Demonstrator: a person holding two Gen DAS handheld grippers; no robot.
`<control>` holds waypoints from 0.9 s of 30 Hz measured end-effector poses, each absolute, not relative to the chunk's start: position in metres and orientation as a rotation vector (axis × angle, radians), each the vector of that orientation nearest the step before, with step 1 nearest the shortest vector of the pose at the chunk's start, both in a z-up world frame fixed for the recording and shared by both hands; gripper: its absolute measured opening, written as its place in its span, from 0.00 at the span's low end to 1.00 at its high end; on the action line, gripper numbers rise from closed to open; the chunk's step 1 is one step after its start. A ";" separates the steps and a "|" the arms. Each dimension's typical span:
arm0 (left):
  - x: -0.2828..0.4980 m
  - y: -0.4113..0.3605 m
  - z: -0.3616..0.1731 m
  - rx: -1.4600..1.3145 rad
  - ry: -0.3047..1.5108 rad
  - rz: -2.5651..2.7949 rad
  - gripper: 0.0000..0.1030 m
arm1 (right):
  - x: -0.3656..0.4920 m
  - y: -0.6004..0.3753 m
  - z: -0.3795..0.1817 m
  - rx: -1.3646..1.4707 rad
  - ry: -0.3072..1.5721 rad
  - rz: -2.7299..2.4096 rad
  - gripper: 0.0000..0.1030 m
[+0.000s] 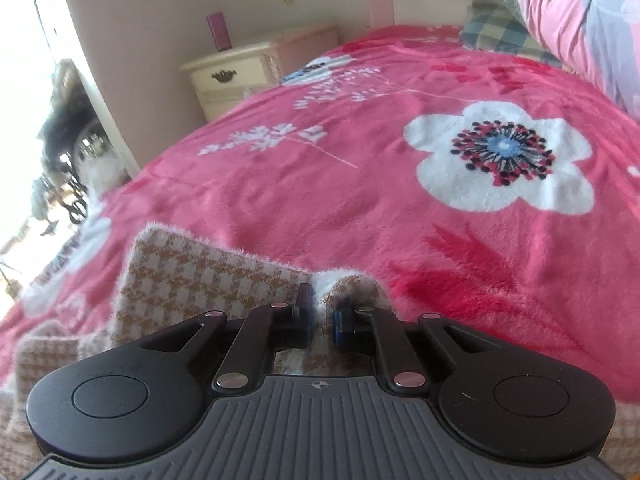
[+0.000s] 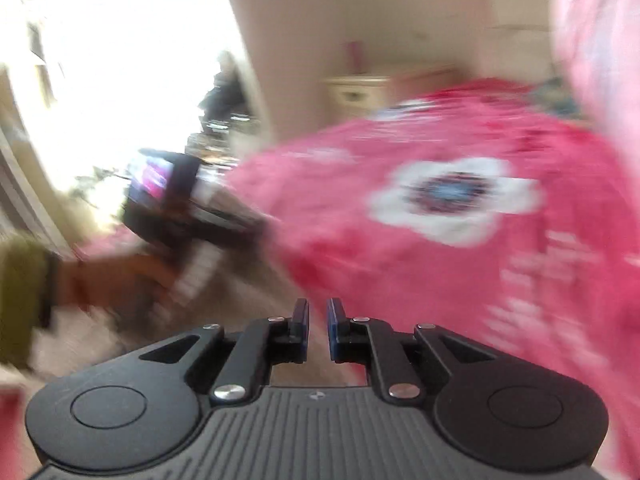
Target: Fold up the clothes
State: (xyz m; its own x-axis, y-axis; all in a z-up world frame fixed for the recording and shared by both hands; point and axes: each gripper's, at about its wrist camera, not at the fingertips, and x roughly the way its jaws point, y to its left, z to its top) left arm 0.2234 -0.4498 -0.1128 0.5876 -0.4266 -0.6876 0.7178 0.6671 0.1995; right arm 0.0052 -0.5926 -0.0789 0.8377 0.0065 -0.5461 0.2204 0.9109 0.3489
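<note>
Left gripper (image 1: 320,314) was clamped on a bunched fold of the houndstooth garment (image 1: 192,276) on the bed (image 1: 360,200), right gripper (image 2: 318,328) nearly closed, empty — better keep that edge taut.

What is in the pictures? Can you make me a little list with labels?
Place: bed with pink flowered blanket
Clothing: fuzzy tan-and-white checked garment lying on the blanket
Left gripper: closed on a bunched bit of the garment
Right gripper: narrow gap between fingers, nothing seen in it; view is blurred
Beside bed: cream nightstand
Far end: pillows
</note>
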 end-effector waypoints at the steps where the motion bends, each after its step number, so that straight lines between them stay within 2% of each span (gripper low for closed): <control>1: 0.227 -0.449 -0.113 0.482 0.666 -0.708 0.09 | 0.025 -0.595 -0.085 0.440 0.564 -0.083 0.08; 4: 0.235 -0.449 -0.113 0.467 0.707 -0.734 0.09 | 0.078 -0.585 -0.108 0.434 0.594 0.008 0.05; 10: 0.244 -0.451 -0.116 0.495 0.743 -0.776 0.09 | 0.117 -0.543 -0.162 0.162 0.747 0.067 0.04; 16: 0.247 -0.451 -0.111 0.504 0.751 -0.800 0.09 | 0.091 -0.523 -0.137 0.033 0.621 0.117 0.04; 18: 0.247 -0.451 -0.108 0.506 0.753 -0.807 0.09 | 0.107 -0.518 -0.145 0.010 0.654 0.094 0.04; 23: 0.248 -0.450 -0.099 0.511 0.757 -0.823 0.09 | 0.118 -0.503 -0.172 0.231 0.740 0.243 0.04; 27: 0.248 -0.449 -0.095 0.514 0.750 -0.829 0.09 | 0.104 -0.475 -0.163 0.091 0.691 0.262 0.01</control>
